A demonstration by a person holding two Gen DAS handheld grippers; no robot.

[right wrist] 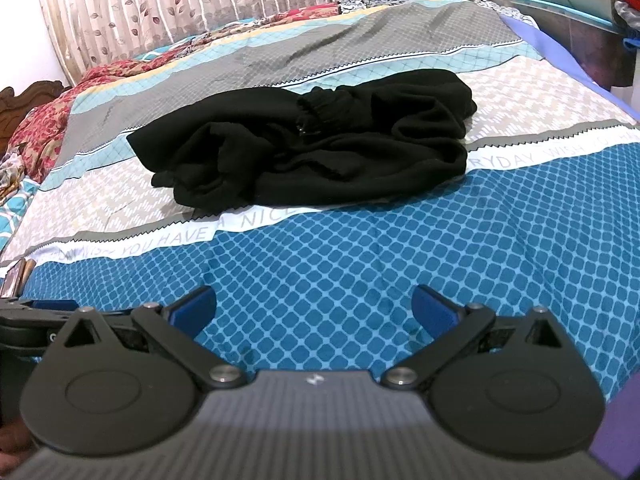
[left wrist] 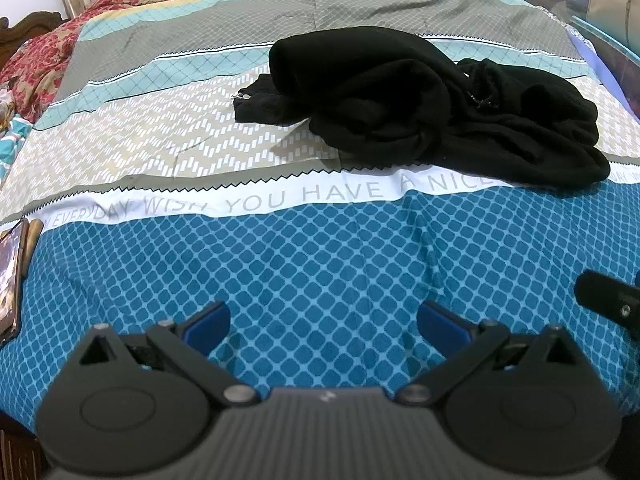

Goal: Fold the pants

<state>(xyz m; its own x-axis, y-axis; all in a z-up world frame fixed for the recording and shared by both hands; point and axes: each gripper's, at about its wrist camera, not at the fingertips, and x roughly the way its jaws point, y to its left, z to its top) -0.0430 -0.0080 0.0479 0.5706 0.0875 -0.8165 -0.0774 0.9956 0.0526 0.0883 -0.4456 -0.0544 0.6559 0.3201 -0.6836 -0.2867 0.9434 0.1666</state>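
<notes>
Both grippers are spread wide with nothing between the blue pads. The left gripper (left wrist: 323, 320) sits low over the blue diamond-patterned part of the bedsheet (left wrist: 320, 264), fingers splayed far apart, not touching any fabric as far as I can tell. Same deal with the right gripper (right wrist: 314, 305): jaws wide, empty, pointing forward over the blue section of the sheet. The two are side by side; in the left wrist view a black bit of the right gripper pokes in at the right edge, and in the right wrist view part of the left gripper shows at the left edge, level with it. Both point toward the far end of the bed, roughly level with the mattress and tilted only a bit down. The black pants (left wrist: 432, 108) are bunched in a crumpled heap further up the bed, lying across the beige zigzag band and the teal stripe, with the near edge covering part of the white strip of printed lettering (left wrist: 304, 194). They're well apart from both grippers. A ribbed cuff or waistband sticks up in the middle of the pile in the right wrist view. A phone (left wrist: 9, 280) lies at the left edge of the bed, and a red floral blanket (left wrist: 40, 60) sits near the far left corner, under a leaf-print curtain (right wrist: 200, 0).
</notes>
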